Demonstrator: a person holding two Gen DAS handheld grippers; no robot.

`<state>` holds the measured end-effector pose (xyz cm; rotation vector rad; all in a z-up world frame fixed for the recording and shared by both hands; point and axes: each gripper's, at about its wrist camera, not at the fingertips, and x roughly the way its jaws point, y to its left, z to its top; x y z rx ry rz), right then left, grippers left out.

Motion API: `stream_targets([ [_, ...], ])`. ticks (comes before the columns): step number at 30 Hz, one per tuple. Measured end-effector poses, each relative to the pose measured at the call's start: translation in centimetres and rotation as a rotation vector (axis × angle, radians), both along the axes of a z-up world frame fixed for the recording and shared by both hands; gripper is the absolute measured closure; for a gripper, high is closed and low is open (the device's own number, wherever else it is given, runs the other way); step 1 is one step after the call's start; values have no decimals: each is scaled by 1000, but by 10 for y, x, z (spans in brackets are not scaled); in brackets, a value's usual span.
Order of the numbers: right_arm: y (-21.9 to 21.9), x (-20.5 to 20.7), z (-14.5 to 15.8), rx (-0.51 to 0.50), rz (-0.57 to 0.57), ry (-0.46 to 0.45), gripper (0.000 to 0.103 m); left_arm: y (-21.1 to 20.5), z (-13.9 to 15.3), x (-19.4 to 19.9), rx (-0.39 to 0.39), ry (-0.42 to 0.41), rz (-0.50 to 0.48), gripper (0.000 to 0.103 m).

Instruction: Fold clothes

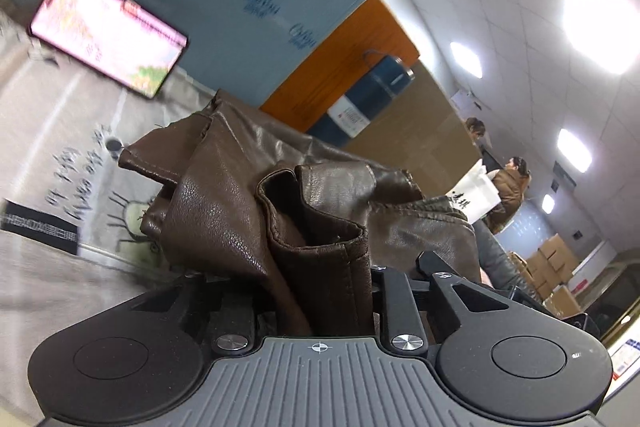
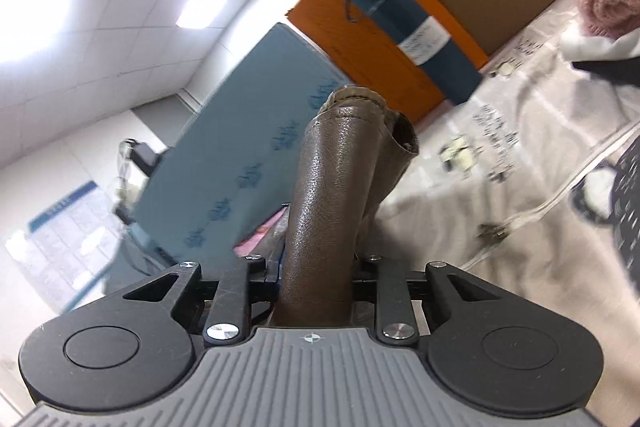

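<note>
Pinching the brown faux-leather garment (image 1: pixel 248 195) aloft, left gripper (image 1: pixel 320 291) and right gripper (image 2: pixel 316 267) (mid-lift, seemingly) next need laying it flat.

2 wrist views tilted upward, close on leather garment (image 1: pixel 248 211), sharing blue bottle (image 1: pixel 360 99)

Left gripper (image 1: pixel 320 291) and right gripper (image 2: pixel 316 267): black linkage arms, silver screws, round black discs, ribbed grey plate with crosshair mark at 6 o'clock.
</note>
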<state>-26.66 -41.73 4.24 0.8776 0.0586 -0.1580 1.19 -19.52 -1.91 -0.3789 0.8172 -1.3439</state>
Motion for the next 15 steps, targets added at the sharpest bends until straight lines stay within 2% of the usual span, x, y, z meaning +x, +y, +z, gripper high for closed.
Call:
stream_targets([
  [4,26,3,16,17,55,-53,80,42,16,1,-34,-41,45,81],
  [8,58,26,37,-8,148,-87,80,94,31,6,-85,-97,131,81],
  [15,118,105,80,-92,380,-150,80,198,49,13,-211,-245,418,81],
])
